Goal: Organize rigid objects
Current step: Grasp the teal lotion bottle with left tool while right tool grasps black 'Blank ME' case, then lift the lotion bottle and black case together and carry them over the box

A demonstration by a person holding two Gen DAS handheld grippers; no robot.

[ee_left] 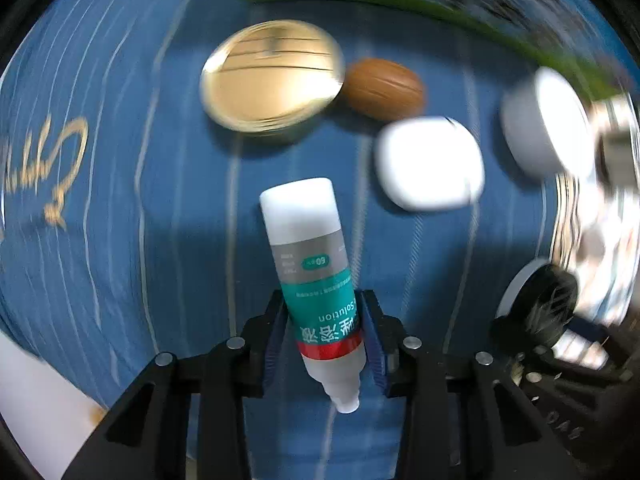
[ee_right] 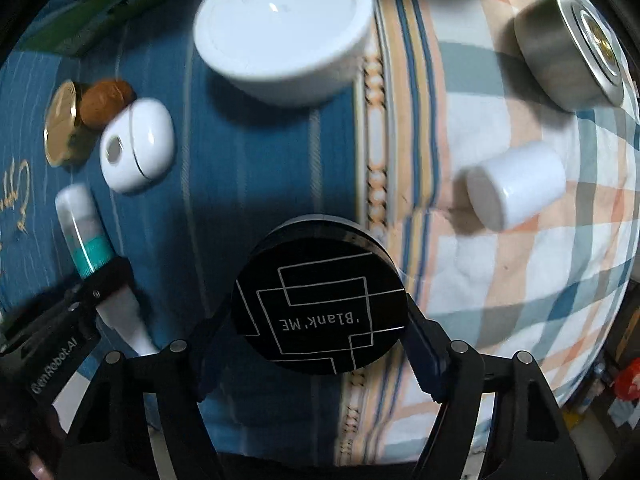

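We see two wrist views over a bed covered by a blue striped cloth point(ee_left: 120, 200) and a plaid sheet point(ee_right: 520, 280).

Our left hand-held gripper point(ee_left: 324, 328) pinches a small teal-labelled bottle point(ee_left: 316, 276) between its two fingers, cap pointing away, nozzle toward the camera, held above the blue cloth. The same bottle point(ee_right: 86, 236) shows at the left edge of the right view.

Our right hand-held gripper point(ee_right: 320, 320) clamps a round black compact point(ee_right: 320, 304) by its sides, printed lid facing up, over the seam between cloth and sheet.

Ahead on the blue cloth lie a gold lid point(ee_left: 272, 76), touching a brown nut-like object point(ee_left: 382, 88), and a white earbud case point(ee_left: 430, 162) near them. A large white round jar point(ee_right: 282, 28) sits farther on. On the plaid sheet lie a small white cylinder point(ee_right: 516, 188) on its side and a silver tin point(ee_right: 568, 52), well apart.
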